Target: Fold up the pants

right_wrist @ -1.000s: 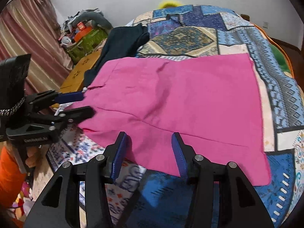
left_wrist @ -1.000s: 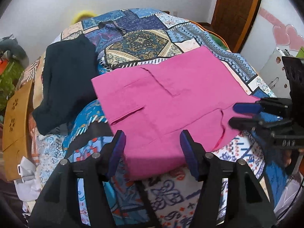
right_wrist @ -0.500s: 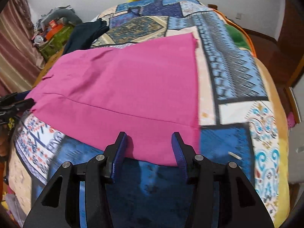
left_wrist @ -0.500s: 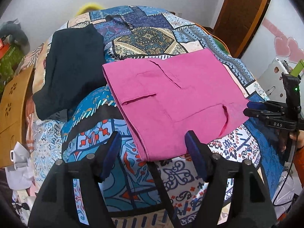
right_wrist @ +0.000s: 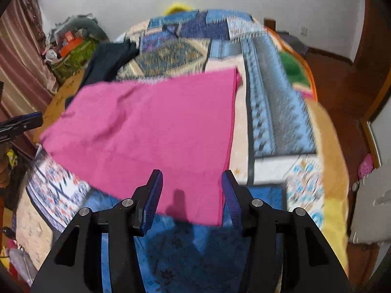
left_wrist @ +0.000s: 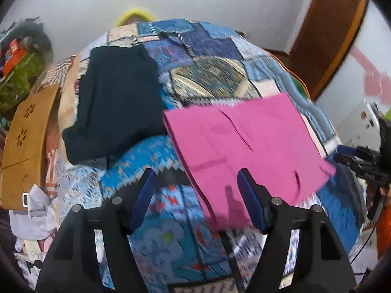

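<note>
Your pink pants (right_wrist: 151, 131) lie folded flat on the bed (right_wrist: 273, 122), just ahead of both claws. Left claw (left_wrist: 195, 195) and right claw (right_wrist: 191, 195) are released, grasping nothing; perhaps one fold remains.

Left gripper (left_wrist: 195, 195): jaws spread wide, nothing between them, filling the lower centre of its own view. Right gripper (right_wrist: 191, 196): jaws likewise parted and empty, lower centre of its view. Each shows in the other's frame at mid-edge, small and blurred.
</note>
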Demonstrator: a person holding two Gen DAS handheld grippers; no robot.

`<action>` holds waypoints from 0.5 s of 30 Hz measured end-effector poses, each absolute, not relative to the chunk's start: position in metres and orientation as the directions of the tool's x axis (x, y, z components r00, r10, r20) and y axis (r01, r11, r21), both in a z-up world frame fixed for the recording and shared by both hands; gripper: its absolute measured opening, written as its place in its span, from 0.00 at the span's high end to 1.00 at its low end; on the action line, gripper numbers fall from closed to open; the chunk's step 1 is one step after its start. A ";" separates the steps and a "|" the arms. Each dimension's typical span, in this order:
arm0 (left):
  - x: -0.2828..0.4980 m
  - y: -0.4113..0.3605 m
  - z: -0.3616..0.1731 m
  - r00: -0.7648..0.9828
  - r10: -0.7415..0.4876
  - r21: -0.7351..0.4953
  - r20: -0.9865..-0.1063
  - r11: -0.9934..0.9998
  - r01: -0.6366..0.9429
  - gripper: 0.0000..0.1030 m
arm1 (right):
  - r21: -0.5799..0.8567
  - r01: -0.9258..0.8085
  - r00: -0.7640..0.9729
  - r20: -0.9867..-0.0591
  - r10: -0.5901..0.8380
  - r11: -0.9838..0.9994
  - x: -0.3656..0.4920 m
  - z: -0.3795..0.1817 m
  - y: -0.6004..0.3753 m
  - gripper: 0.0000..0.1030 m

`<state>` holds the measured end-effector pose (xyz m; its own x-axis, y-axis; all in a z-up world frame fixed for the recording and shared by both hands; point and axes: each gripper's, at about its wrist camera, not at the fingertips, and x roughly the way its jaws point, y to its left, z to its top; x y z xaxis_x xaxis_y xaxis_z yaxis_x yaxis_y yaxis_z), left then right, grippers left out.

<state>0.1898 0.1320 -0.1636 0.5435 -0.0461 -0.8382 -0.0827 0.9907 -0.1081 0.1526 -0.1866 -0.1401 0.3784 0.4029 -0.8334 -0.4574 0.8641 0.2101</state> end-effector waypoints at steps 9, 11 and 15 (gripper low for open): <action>0.250 0.165 -0.181 0.509 -0.059 -0.171 -0.859 0.970 -0.175 0.35 | 0.209 -0.455 0.453 -0.782 0.427 0.866 0.200 -0.124 -0.178 0.50; 0.260 0.167 -0.189 0.495 -0.066 -0.178 -0.867 0.967 -0.183 0.36 | 0.201 -0.449 0.458 -0.785 0.417 0.871 0.213 -0.128 -0.176 0.50; 0.283 0.171 -0.207 0.457 -0.087 -0.198 -0.885 0.960 -0.200 0.39 | 0.218 -0.425 0.444 -0.795 0.412 0.879 0.240 -0.141 -0.176 0.50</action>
